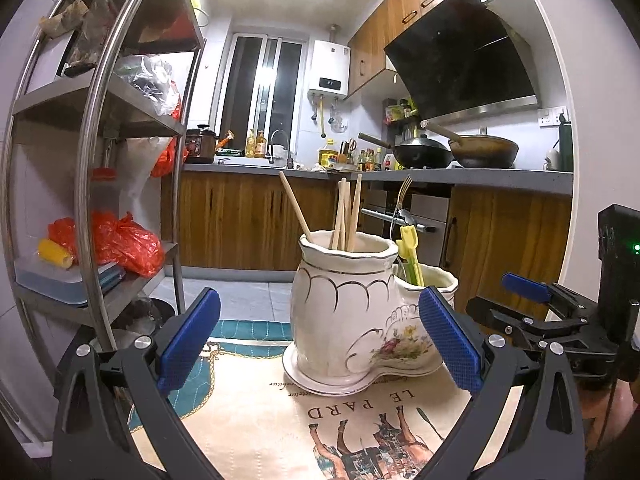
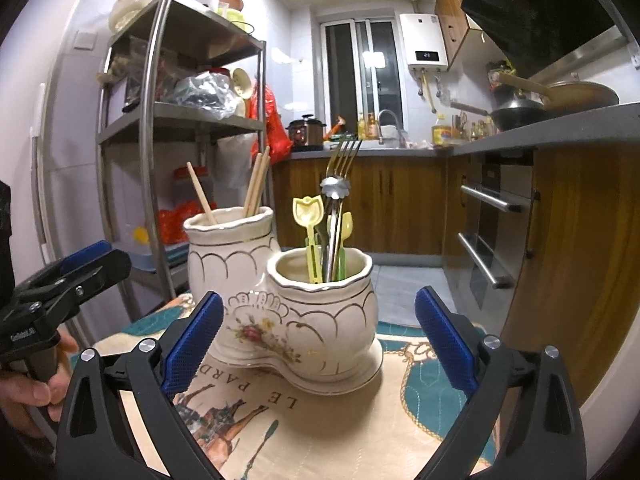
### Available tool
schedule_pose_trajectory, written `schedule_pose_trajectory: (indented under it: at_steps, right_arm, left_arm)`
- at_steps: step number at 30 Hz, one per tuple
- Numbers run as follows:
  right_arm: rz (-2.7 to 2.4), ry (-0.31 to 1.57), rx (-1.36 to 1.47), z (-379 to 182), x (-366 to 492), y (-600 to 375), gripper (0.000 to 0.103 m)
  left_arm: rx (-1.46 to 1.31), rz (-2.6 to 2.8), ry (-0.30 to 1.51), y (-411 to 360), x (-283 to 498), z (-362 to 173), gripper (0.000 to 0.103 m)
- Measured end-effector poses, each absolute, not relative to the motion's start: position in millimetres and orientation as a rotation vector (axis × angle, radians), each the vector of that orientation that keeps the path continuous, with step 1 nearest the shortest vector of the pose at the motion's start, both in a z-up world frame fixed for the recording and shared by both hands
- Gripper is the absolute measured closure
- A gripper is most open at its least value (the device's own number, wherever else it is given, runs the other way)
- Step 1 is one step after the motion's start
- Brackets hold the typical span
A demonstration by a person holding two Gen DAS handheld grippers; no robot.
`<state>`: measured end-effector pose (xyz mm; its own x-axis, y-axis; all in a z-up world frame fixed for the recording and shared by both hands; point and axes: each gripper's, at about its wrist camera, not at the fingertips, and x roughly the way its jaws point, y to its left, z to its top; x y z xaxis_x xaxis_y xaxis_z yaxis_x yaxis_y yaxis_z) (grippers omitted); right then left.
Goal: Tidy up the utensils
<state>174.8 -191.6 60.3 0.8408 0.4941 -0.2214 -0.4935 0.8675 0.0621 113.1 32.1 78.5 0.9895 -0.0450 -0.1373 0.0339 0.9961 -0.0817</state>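
Observation:
A white ceramic double holder [image 1: 344,320] with gold trim and a flower print stands on the printed tablecloth [image 1: 256,432]. Its tall pot holds several wooden chopsticks [image 1: 346,212]. Its low pot [image 2: 324,312] holds a metal fork [image 2: 342,156], a flower-ended metal utensil [image 2: 335,186] and yellow plastic utensils [image 2: 307,216]. My left gripper [image 1: 320,340] is open in front of the tall pot, with nothing between its blue pads [image 1: 188,340]. My right gripper [image 2: 320,340] is open before the low pot, also empty. Each gripper shows at the edge of the other's view: right gripper [image 1: 504,300], left gripper [image 2: 100,264].
A steel shelf rack [image 1: 96,168] with bags and boxes stands to the left of the table. Beyond lie a tiled floor [image 2: 404,280], wooden cabinets and a grey counter [image 1: 480,178] with woks and bottles. A hand [image 2: 28,392] grips the left tool's handle.

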Motion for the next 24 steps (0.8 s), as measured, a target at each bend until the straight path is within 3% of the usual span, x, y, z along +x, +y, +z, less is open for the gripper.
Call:
schedule_pose_trajectory:
  at_steps: [24]
  right_arm:
    - [0.518, 0.245, 0.014, 59.5, 178.4, -192.4, 0.007]
  left_arm:
    - [-0.070, -0.040, 0.163, 30.9, 117.1, 77.6, 0.005]
